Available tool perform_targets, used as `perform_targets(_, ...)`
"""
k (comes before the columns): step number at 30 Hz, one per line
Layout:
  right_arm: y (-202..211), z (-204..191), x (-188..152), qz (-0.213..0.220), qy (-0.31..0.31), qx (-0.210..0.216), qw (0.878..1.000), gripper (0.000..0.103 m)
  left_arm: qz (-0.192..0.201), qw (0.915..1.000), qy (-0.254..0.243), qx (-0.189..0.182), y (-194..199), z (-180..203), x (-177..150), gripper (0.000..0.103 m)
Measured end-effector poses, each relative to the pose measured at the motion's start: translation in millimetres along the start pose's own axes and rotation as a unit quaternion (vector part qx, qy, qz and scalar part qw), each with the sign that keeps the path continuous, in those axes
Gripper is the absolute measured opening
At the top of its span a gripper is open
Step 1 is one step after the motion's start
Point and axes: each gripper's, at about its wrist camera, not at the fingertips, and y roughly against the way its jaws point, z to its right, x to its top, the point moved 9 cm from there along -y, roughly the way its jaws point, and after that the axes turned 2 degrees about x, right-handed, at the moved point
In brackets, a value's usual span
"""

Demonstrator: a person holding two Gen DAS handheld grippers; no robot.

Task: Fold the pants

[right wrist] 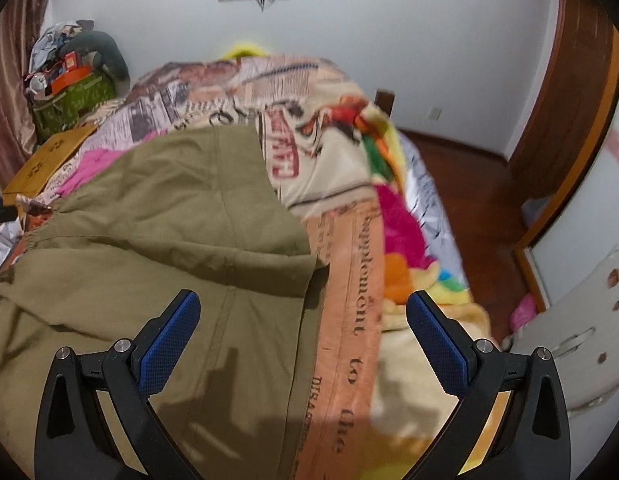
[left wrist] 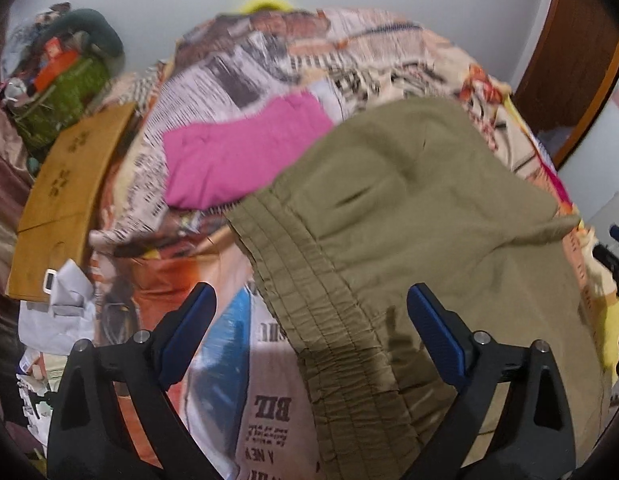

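Left wrist view: both tongs point(left wrist: 311, 304) point(right wrist: 303, 310) apart above olive pants point(left wrist: 409, 208); pink garment point(left wrist: 237, 152) just beside them.

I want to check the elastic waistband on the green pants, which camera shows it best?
The left wrist view. The gathered waistband runs through the middle of the frame between the open left gripper, stitching visible. The right wrist view shows mostly the pants legs folded over; only a puckered edge of waistband at far left, beyond the open right gripper.
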Motion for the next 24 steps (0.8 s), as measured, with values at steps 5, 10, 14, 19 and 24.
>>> perform_targets(5,-26,3,6,-0.02,-0.029,0.044,0.998,0.093,-0.035,0.9991,-0.021,-0.001,-23,6,-9,0.098)
perform_targets(10,-51,2,7,-0.046,-0.049,0.085,0.994,0.069,-0.055,0.9982,-0.023,-0.011,-36,7,-15,0.098)
perform_targets(14,-64,-5,7,-0.054,-0.059,0.117,0.99,0.042,-0.053,0.9982,-0.025,-0.013,-40,7,-16,0.098)
perform_targets(19,-83,-9,1,-0.075,-0.064,0.119,0.988,0.016,-0.042,0.9986,-0.032,0.006,-41,2,-15,0.098)
perform_targets(24,-88,-6,-4,-0.082,-0.067,0.12,0.987,0.008,-0.028,0.9986,-0.04,0.022,-41,-4,-14,0.099)
